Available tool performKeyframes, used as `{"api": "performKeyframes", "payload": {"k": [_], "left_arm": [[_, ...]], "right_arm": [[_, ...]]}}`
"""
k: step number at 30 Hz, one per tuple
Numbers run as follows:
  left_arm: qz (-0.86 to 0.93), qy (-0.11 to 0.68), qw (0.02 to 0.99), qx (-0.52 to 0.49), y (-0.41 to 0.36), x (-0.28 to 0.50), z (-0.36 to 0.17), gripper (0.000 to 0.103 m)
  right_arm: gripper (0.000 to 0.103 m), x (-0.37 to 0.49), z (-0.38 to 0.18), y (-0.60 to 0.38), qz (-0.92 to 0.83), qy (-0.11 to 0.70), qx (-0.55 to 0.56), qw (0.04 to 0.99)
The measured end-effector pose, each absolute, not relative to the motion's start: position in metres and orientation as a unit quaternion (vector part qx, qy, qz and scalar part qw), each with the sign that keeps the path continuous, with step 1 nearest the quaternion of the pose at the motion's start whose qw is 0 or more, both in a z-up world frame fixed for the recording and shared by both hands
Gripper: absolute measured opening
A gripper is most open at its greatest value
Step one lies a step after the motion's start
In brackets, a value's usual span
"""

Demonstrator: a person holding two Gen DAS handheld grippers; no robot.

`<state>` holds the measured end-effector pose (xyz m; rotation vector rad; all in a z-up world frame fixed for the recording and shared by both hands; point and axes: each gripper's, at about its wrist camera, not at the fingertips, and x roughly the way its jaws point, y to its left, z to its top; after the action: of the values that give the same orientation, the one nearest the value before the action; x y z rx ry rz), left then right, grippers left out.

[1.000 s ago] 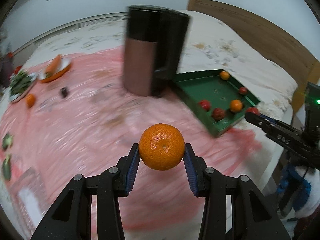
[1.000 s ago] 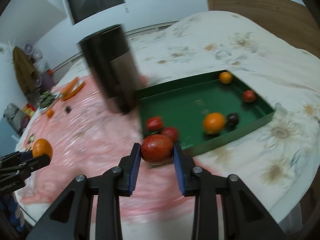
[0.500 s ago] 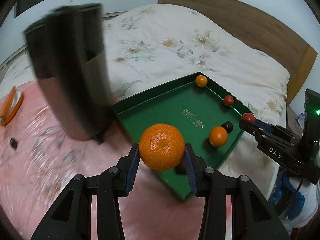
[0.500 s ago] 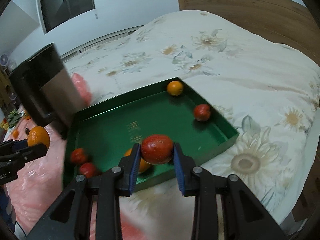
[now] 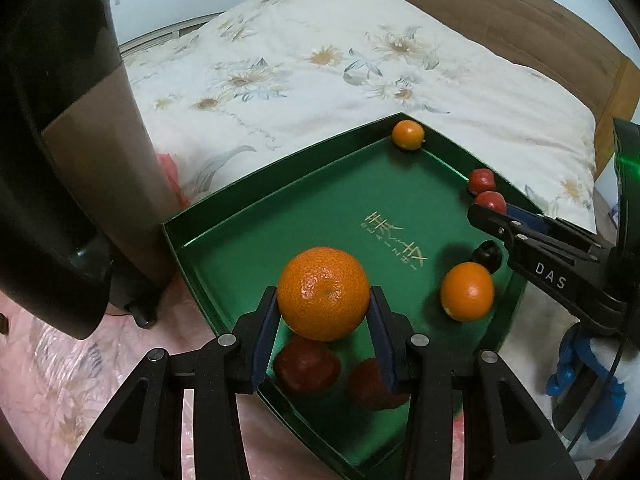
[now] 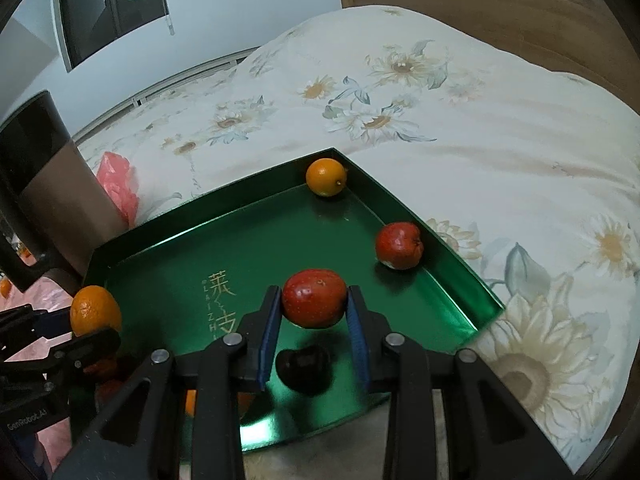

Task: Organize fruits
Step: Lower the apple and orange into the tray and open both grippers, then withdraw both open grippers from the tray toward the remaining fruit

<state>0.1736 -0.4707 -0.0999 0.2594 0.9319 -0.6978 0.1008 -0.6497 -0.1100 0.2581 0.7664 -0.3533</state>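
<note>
My left gripper (image 5: 323, 312) is shut on an orange mandarin (image 5: 323, 293), held above the near corner of the green tray (image 5: 280, 216). My right gripper (image 6: 313, 314) is shut on a red fruit (image 6: 314, 298) over the tray (image 6: 168, 264). In the left wrist view the right gripper (image 5: 490, 208) reaches in from the right with its red fruit (image 5: 489, 200). Inside the tray lie an orange (image 5: 467, 291), a dark fruit (image 5: 486, 255), a small orange (image 5: 407, 134) in the far corner, and red fruits (image 5: 306, 364). The right wrist view shows the left gripper (image 6: 80, 324) at the left edge.
A tall black and brown cylinder (image 5: 68, 128) stands left of the tray on pink plastic sheeting (image 5: 52, 380). A floral quilt (image 6: 440, 120) covers the bed behind, with a wooden headboard (image 6: 500, 4) beyond. A blue-gloved hand (image 5: 584, 368) holds the right gripper.
Both grippers have swung from over the pink sheeting to over the green tray and sunk lower, each keeping its fruit. The tray now fills the middle of both views.
</note>
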Motion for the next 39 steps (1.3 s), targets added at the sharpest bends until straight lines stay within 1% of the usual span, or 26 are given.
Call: {"api": "performKeyframes", "payload": {"k": [8, 11, 12, 13, 14, 16, 18, 24, 33, 36, 39], "left_arm": [[-0.327, 0.442, 0.826, 0.121, -0.474, 0.179, -0.11, 0.039], [-0.327, 0.447, 0.824, 0.123, -0.474, 0.179, -0.112, 0.039], [-0.327, 0.446, 0.824, 0.123, -0.474, 0.178, -0.111, 0.039], [-0.325, 0.445, 0.825, 0.125, -0.474, 0.178, -0.111, 0.039], [-0.324, 0.442, 0.827, 0.127, -0.474, 0.177, -0.109, 0.039], [-0.322, 0.44, 0.828, 0.13, -0.473, 0.176, -0.106, 0.04], [-0.322, 0.43, 0.834, 0.13, -0.469, 0.173, -0.098, 0.046], [-0.326, 0.404, 0.846, 0.12, -0.446, 0.156, -0.062, 0.05], [-0.307, 0.383, 0.867, 0.088, -0.366, 0.117, -0.014, 0.056], [-0.291, 0.379, 0.874, 0.087, -0.34, 0.105, -0.006, 0.057], [-0.274, 0.379, 0.88, 0.083, -0.312, 0.092, 0.002, 0.057]], "right_arm": [[0.027, 0.109, -0.125, -0.645, -0.179, 0.394, 0.106, 0.895], [0.029, 0.108, -0.126, -0.646, -0.185, 0.398, 0.107, 0.892], [0.054, 0.108, -0.126, -0.647, -0.185, 0.399, 0.106, 0.892], [0.078, 0.108, -0.124, -0.646, -0.187, 0.398, 0.104, 0.892], [0.08, 0.107, -0.122, -0.645, -0.19, 0.396, 0.099, 0.893], [0.08, 0.104, -0.118, -0.644, -0.194, 0.394, 0.095, 0.894], [0.08, 0.102, -0.112, -0.643, -0.198, 0.39, 0.093, 0.894], [0.081, 0.081, -0.084, -0.631, -0.199, 0.372, 0.099, 0.901], [0.081, 0.04, -0.041, -0.576, -0.169, 0.353, 0.098, 0.915], [0.085, 0.028, -0.028, -0.55, -0.151, 0.347, 0.09, 0.921], [0.085, 0.017, -0.019, -0.523, -0.132, 0.342, 0.085, 0.926]]}}
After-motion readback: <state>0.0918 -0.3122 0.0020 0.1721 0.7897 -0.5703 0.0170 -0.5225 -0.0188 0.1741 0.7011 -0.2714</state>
